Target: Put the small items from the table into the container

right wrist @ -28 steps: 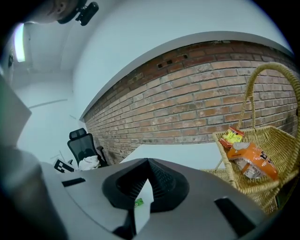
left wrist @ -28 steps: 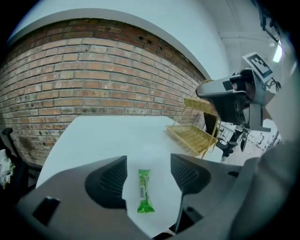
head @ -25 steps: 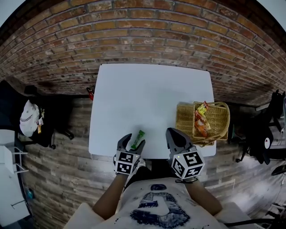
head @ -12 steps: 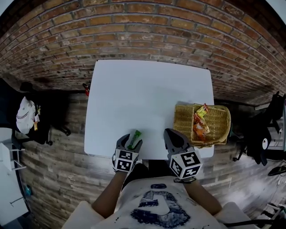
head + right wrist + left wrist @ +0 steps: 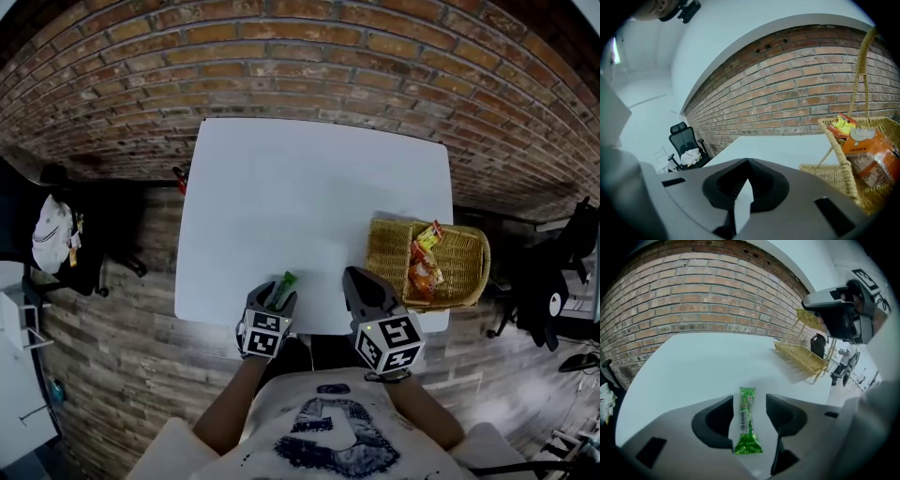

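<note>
**Step in hand: closing on the last loose packet**

**1. Tool status**
- The left tool sits at the near edge of the desk, angled downward. Its jaws are closing and stand roughly half open. They straddle the green packet without pressing on it. The left gripper view shows a narrow strip of desk on each side of the wrapper, so there is no grip yet.
- The right tool hovers just to the right at the same near edge. Its jaws are brought together tip to tip with nothing between them. It points toward the basket.

**2. Location of the item**
- The green packet is a slim sealed stick lying flat on the desk, close to the near edge. Its length runs along the line of the left jaws, with the crimped end nearest the tool.
- No other loose item shows on the desk.

**3. Destination**
- The basket is wicker and stands on the right side of the desk, beyond the right tool and well apart from the green packet. It already holds orange and yellow snack packs.
- Behind the desk runs a brick wall.

**4. Assessment and next move**
- The task looks nearly complete, and this appears to be the final pick.
- The jaws should finish closing across the width of the wrapper until both pads bear on it.
- The wrapper is thin and slick and may slip or buckle, so the hold should be confirmed before lifting.
- The next move would then be to lift clear of the desk, carry right over the basket rim and release inside.
</note>
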The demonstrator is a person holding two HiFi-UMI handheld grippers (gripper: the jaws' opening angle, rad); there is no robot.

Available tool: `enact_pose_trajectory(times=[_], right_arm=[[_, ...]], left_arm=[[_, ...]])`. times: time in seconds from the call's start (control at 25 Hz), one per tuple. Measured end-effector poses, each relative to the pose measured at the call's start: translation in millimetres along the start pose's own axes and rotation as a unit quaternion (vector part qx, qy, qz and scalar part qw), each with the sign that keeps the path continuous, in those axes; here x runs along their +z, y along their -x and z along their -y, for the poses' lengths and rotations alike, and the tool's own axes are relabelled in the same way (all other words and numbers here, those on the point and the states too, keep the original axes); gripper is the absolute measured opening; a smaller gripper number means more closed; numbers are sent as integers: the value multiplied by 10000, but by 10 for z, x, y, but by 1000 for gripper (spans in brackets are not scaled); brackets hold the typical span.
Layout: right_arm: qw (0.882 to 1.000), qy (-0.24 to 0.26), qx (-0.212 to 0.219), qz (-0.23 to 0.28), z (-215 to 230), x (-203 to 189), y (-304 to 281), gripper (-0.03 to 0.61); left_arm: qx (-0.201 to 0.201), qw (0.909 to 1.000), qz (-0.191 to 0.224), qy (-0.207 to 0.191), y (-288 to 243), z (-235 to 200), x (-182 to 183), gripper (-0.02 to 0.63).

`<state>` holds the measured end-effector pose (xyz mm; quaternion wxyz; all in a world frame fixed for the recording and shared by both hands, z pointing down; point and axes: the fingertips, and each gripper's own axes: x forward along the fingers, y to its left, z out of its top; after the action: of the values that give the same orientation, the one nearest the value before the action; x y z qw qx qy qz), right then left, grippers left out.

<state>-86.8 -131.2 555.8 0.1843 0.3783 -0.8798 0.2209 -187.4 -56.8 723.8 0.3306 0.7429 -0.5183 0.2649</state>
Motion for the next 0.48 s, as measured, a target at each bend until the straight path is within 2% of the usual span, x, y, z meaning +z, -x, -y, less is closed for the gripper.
enact_pose_trajectory(times=[0.48], right_arm=[[10000,6,48,-12,-64,0,-44,20]], left_arm=[[20,9997,-213,-106,-46,-27,-79,188]])
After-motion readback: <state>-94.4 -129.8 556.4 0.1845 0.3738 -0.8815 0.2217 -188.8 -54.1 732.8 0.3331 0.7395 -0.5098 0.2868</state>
